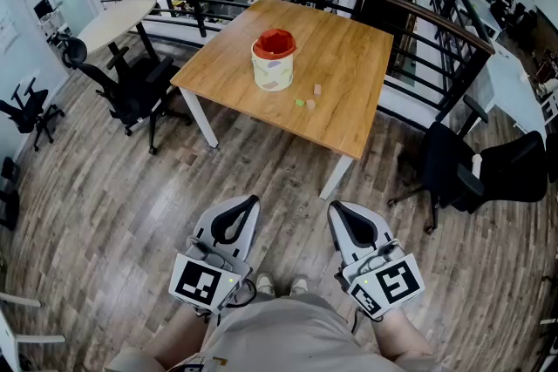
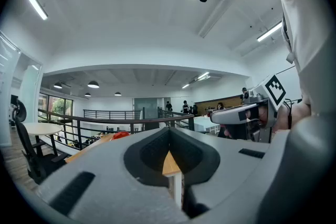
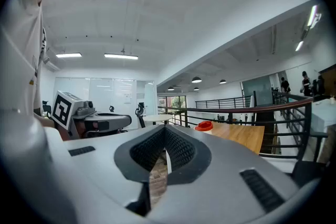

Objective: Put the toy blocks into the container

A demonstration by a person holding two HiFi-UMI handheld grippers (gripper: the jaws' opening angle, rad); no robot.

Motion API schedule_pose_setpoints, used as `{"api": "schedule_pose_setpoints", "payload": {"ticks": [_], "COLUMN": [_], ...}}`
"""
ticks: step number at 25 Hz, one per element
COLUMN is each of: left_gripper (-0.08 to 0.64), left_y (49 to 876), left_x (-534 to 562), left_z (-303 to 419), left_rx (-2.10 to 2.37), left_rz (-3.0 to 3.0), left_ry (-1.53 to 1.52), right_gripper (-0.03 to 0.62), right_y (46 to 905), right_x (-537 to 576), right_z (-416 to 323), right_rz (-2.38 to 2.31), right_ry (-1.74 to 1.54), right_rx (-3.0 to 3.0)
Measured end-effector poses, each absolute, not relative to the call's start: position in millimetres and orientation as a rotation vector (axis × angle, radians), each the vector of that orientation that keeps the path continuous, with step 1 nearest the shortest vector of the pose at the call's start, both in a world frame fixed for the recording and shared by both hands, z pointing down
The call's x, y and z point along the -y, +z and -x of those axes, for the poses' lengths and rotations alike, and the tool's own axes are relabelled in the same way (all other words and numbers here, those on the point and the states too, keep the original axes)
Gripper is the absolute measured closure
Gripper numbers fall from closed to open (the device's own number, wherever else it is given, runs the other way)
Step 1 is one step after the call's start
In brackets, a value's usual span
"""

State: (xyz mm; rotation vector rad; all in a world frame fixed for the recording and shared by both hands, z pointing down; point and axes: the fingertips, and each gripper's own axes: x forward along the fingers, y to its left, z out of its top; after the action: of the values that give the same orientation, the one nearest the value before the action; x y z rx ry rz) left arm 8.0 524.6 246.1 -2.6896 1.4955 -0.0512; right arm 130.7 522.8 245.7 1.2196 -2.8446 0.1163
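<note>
**Both hand-held grippers closed and empty, well back from the counter**

The left hand-held gripper and the right hand-held gripper are held side by side and level, low in the head view, above a grey-brown wooden plank floor. Each has its two grey jaws brought together at the tips, with only the moulded black-lined hollow behind them open. Nothing is caught in either; through the hollows only counter and floor show.

Well ahead of them stands a square light-wood counter on white legs. On it sits the cream-coloured round container with a red rim, upright, towards the middle. To its right, apart from it and nearer the counter's front edge, lie three small toy blocks: a green toy block just beside a pale pink toy block, and a second pale pink block a little behind them. All three rest on the counter, outside the container.

A black office chair stands left of the counter, and a dark curved railing runs behind it.
</note>
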Motion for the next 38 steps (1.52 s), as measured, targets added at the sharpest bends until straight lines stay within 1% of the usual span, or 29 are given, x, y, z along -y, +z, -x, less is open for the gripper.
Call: {"api": "schedule_pose_setpoints", "payload": {"ticks": [13, 18, 33, 38], "left_gripper": [0.548, 0.548, 0.548, 0.548], "left_y": [257, 252, 264, 263], "left_x": [-520, -519, -516, -515], "left_z": [-14, -20, -62, -66], "left_rx": [-1.500, -1.523, -1.575, -1.600], "left_rz": [2.714, 2.703, 2.668, 2.683], "left_ry": [-0.076, -0.015, -0.059, -0.017], "right_gripper": [0.571, 0.571, 0.571, 0.571], "right_y": [248, 253, 272, 273], "right_x": [-519, -516, -509, -503], "right_z": [-138, -151, -195, -198], "right_rz": [-1.245, -1.262, -1.225, -1.196], "right_ry": [0.158, 0.170, 0.181, 0.159], "right_rx": [2.866, 2.859, 2.882, 2.887]}}
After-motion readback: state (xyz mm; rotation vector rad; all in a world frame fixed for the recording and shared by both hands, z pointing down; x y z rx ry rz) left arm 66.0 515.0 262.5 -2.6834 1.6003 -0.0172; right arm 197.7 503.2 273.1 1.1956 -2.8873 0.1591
